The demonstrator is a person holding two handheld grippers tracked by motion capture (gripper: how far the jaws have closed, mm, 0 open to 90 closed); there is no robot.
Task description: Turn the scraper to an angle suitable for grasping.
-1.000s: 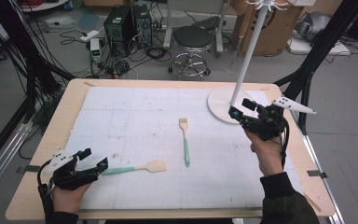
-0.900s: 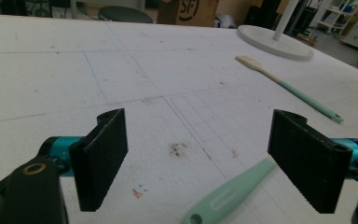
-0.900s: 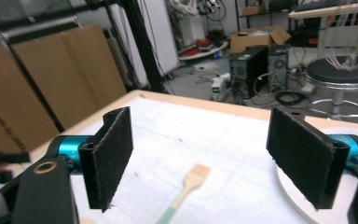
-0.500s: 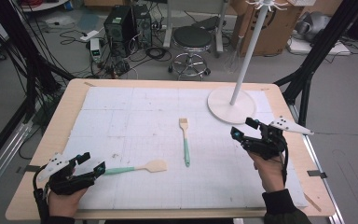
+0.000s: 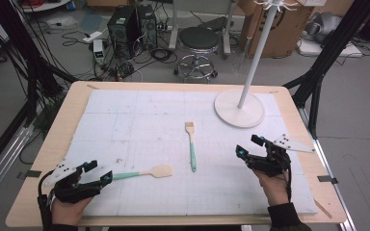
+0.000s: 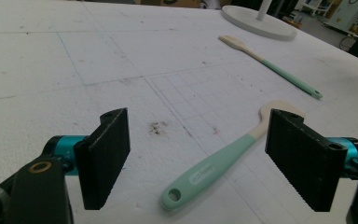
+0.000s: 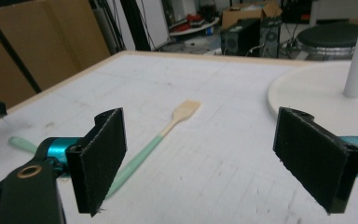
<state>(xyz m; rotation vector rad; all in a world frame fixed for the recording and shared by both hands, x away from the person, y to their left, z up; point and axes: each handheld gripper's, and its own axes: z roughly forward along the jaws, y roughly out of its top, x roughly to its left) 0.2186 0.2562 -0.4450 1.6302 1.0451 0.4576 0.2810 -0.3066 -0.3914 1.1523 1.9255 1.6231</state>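
The curved spatula [image 5: 144, 172] lies on the tabletop [image 5: 125, 120] with its mint handle between the left tool's [image 5: 99, 172] spread jaws, untouched; the flat spatula [image 5: 191, 144] lies mid-tabletop, well apart from the right tool [image 5: 245, 147]; that tool has come back from the stand base [image 5: 239, 108] and down, its jaws having just widened, empty; so both pickups look imminent, neither begun.
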